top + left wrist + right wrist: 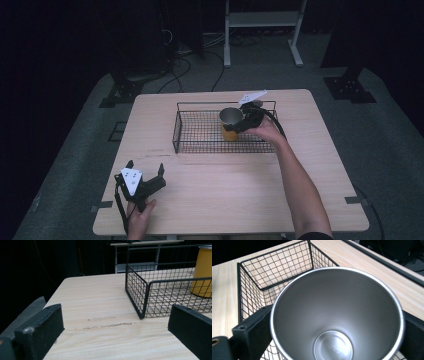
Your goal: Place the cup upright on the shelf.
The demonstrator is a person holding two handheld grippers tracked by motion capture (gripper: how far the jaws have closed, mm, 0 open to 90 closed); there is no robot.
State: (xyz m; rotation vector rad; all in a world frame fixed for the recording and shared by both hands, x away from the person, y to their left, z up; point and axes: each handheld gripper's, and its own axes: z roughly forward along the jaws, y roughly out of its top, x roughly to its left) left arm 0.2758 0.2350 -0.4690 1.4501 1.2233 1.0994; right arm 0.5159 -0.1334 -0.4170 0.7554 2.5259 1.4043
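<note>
A yellow cup [229, 125] with a bare steel inside stands upright in the right half of a black wire basket [176, 131] on the far middle of the table. My right gripper [235, 123] is shut on the cup, one jaw on each side of its wall. In the right gripper view the cup [337, 315] is empty and sits between my right gripper's [334, 331] jaws, with the basket [274, 270] beyond. My left gripper [145, 166] rests open at the table's front left, holding nothing. The left gripper [115, 327] faces the basket [140, 290] and cup [203, 270].
The light wooden table [235, 195] has bare room in front of the basket and to its left. Faint scuff marks [107, 322] lie on the wood near the basket's left corner. A white metal frame [262, 20], cables and black stands are on the floor behind.
</note>
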